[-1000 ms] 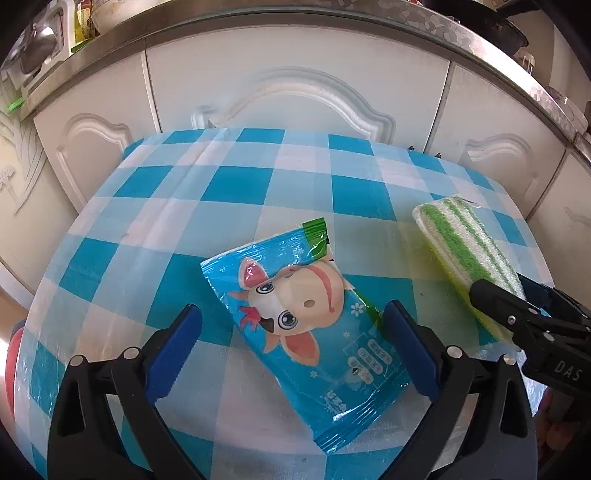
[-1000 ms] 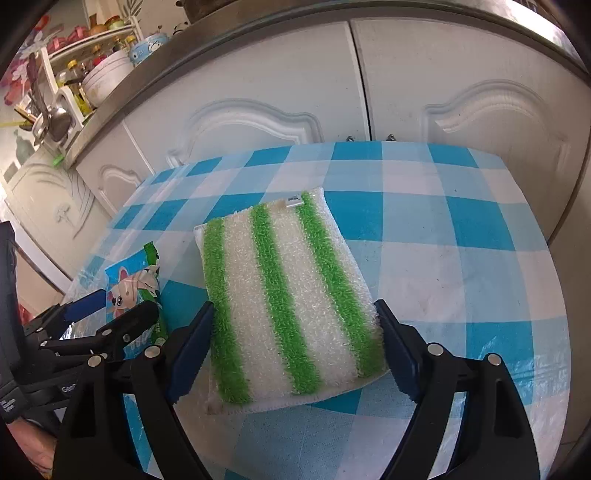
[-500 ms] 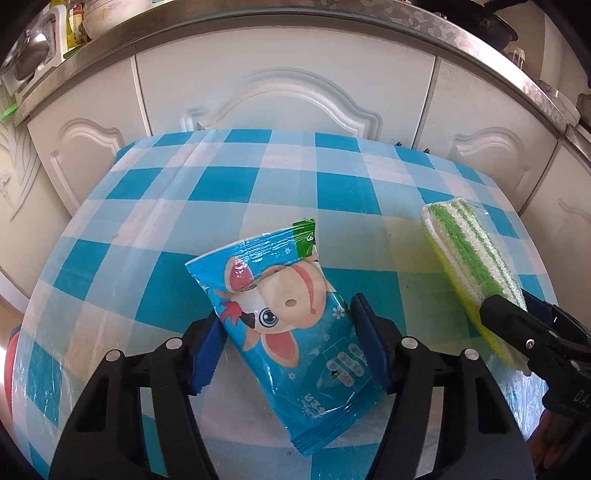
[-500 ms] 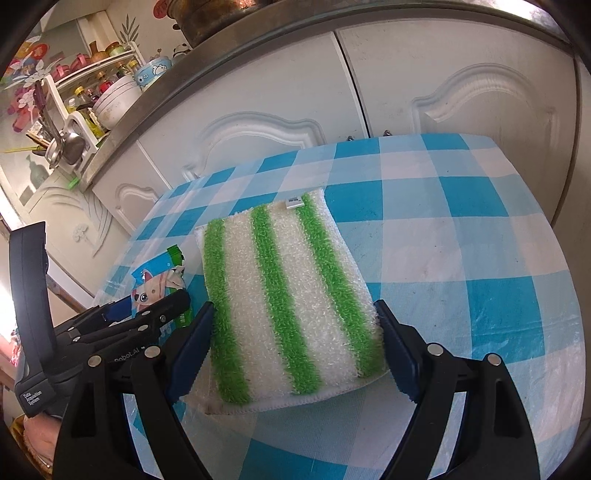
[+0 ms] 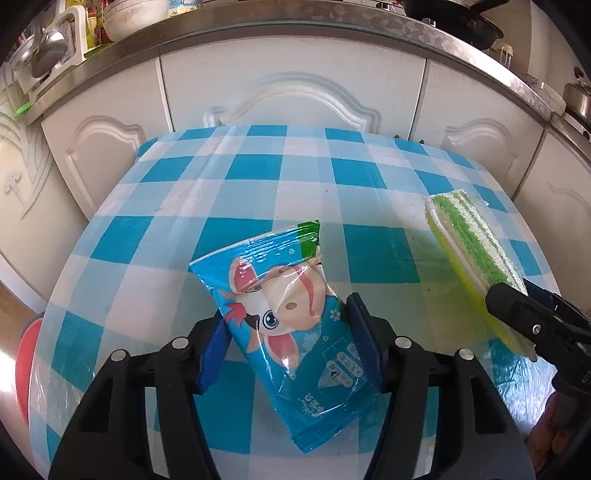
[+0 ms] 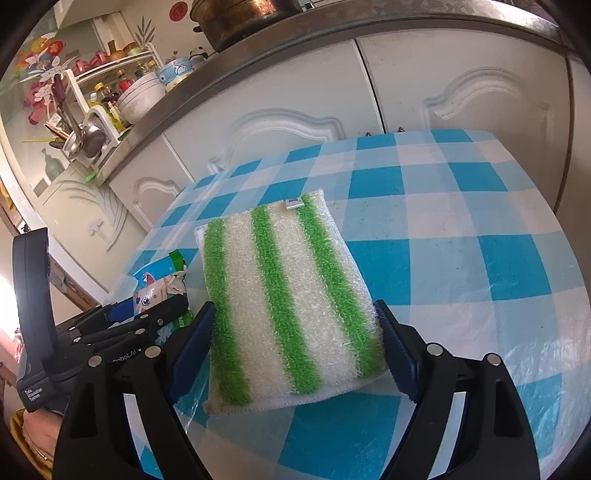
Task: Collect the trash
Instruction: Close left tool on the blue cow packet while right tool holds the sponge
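Observation:
A blue snack wrapper with a cartoon cow [image 5: 284,314] is held off the checked tablecloth [image 5: 258,173]. My left gripper [image 5: 286,343] is shut on it, one blue pad on each side of its lower half. A green-and-white striped sponge cloth [image 6: 284,295] is lifted between the pads of my right gripper [image 6: 295,354], which is shut on its two long edges. The sponge cloth also shows in the left wrist view [image 5: 476,254], tilted edge-on. The wrapper shows in the right wrist view [image 6: 162,280] at the left.
White cabinet doors [image 5: 291,85] stand right behind the small table, under a steel counter [image 5: 258,22] with bowls and pots. A dish rack with utensils [image 6: 85,125] sits on the counter at the left. A red object [image 5: 26,350] is below the table's left edge.
My left gripper closed on the wrapper and lifted it. My right gripper, holding the sponge cloth, rose and tilted it up off the table.

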`<state>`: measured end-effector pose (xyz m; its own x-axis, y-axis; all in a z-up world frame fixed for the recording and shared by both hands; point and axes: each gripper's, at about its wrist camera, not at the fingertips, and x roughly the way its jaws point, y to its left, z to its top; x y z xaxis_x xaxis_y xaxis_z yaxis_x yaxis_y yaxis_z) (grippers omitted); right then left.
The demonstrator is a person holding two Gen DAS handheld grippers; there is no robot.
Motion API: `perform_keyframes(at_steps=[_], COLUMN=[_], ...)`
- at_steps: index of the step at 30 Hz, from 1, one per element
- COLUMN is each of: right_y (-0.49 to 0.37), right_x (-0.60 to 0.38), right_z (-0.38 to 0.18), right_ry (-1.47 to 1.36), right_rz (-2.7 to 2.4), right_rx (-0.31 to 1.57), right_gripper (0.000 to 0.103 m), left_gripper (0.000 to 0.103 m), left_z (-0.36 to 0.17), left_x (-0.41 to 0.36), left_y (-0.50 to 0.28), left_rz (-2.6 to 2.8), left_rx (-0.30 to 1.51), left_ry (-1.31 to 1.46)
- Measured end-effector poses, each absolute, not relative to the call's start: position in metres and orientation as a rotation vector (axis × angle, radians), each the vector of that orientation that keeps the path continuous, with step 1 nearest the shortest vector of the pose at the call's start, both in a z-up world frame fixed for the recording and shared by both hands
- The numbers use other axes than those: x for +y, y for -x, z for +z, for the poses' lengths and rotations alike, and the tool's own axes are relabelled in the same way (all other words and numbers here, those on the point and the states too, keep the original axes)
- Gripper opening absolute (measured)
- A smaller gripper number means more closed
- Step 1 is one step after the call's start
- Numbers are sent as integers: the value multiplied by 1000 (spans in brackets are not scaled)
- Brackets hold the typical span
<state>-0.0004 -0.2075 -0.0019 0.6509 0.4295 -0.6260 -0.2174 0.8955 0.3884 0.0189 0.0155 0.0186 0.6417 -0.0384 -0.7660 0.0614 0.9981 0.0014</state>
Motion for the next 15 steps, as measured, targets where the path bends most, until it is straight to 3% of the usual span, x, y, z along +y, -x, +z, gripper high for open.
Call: perform_keyframes(at_steps=[6,15], right_y=[19,46], right_x=[-189,-163], right_z=[-1,0], right_ry=[-258,-210], right_rz=[376,383], right_rx=[787,805], right_gripper=[83,82], left_gripper=[54,54], left_z=[24,25], left_x=[32,55], left_y=[5,28], left_rz=[-66,-87], left_rx=[857,859], left_ry=[-31,-12])
